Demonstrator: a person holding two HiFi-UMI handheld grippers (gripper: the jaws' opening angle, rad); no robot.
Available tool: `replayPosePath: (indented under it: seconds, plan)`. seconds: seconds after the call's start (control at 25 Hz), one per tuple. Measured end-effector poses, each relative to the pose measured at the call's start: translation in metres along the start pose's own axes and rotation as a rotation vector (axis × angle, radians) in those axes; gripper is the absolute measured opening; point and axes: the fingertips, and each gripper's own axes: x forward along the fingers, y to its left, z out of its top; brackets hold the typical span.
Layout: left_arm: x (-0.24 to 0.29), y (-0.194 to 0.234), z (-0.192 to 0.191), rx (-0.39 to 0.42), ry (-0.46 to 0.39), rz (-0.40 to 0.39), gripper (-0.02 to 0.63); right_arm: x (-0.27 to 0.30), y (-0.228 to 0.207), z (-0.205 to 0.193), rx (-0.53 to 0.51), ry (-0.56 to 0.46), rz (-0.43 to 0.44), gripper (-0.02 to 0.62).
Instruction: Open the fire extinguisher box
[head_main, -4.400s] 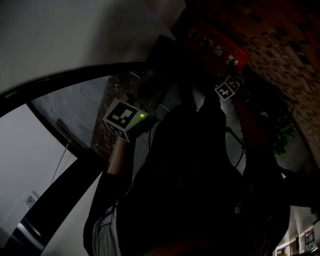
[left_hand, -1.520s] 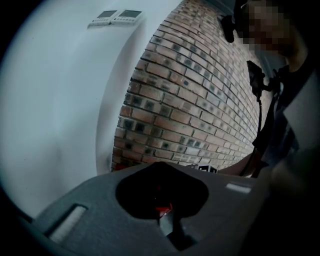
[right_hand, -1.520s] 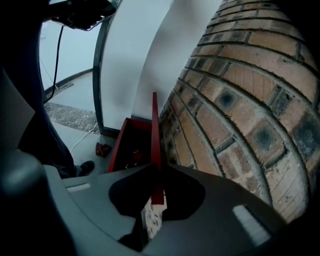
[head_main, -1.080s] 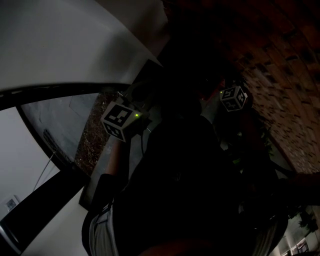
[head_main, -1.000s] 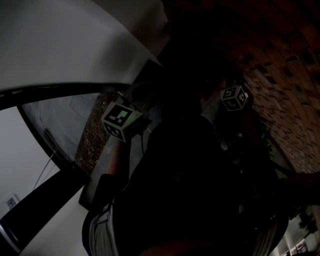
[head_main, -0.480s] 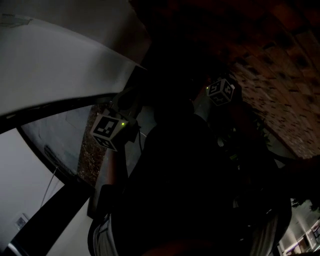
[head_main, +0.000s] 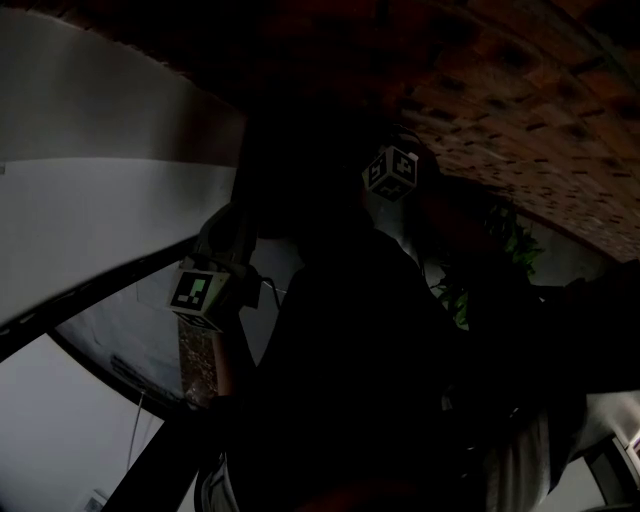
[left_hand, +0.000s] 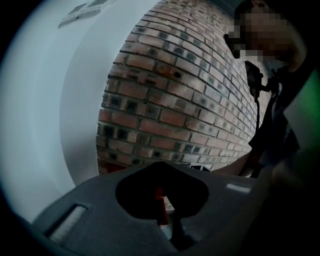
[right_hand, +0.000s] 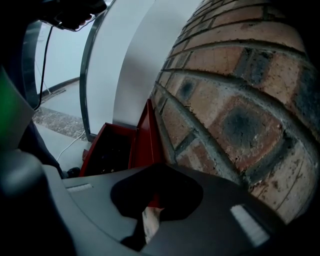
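The red fire extinguisher box stands on the floor against the brick wall. Its lid is raised and leans on the bricks; the inside is dark. My right gripper hovers above the lid, shut, with nothing in its jaws. In the head view its marker cube is up by the wall. My left gripper is shut and empty, aimed at the brick wall; a red sliver of the box shows through its jaw cutout. Its cube hangs at the left of the head view, which is too dark to show the box.
A white curved column rises left of the bricks. A dark-framed glass wall and a white cable on the floor lie beyond the box. The person's dark torso fills the head view; a green plant stands at the right.
The head view has swung upward, and the red box seen earlier by the right gripper has left it. The left gripper has drifted left and lower in the picture.
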Motion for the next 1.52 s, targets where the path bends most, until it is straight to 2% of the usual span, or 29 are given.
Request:
replayPosePath:
  seconds: [0.24, 0.44, 0.56, 0.68, 0.8, 0.96, 1.08, 1.24, 1.36, 1.52]
  plan:
    - [-0.002, -0.001, 0.002, -0.003, -0.013, 0.033, -0.002, -0.001, 0.001, 0.001, -0.016, -0.012, 0.023, -0.012]
    - [-0.007, 0.000, -0.003, -0.017, -0.026, 0.075, -0.002, 0.000, 0.007, 0.001, -0.035, -0.020, 0.081, -0.012]
    - [-0.006, 0.000, -0.001, -0.016, -0.036, 0.082, -0.002, -0.005, 0.007, 0.002, -0.008, -0.020, 0.105, -0.011]
    - [-0.006, 0.001, 0.001, -0.020, -0.044, 0.079, -0.002, -0.007, 0.004, 0.000, 0.015, -0.018, 0.102, -0.009]
    - [-0.009, 0.002, 0.000, -0.023, -0.044, 0.088, -0.002, -0.006, 0.004, 0.006, 0.018, -0.031, 0.102, 0.033]
    - [-0.013, 0.006, -0.001, -0.030, -0.048, 0.107, -0.002, -0.003, 0.002, 0.012, -0.012, -0.041, 0.095, 0.017]
    - [-0.017, 0.008, -0.001, -0.032, -0.052, 0.124, -0.002, -0.008, -0.004, 0.024, -0.002, -0.093, 0.082, 0.025]
    - [-0.026, 0.013, -0.002, -0.044, -0.062, 0.159, -0.002, -0.035, -0.017, 0.057, 0.038, -0.219, 0.069, 0.002]
    - [-0.031, 0.014, -0.004, -0.055, -0.066, 0.183, -0.002, -0.052, -0.015, 0.081, 0.070, -0.302, 0.132, 0.002]
    - [-0.038, 0.014, -0.009, -0.077, -0.067, 0.233, -0.002, -0.071, -0.005, 0.119, 0.108, -0.415, 0.258, 0.002]
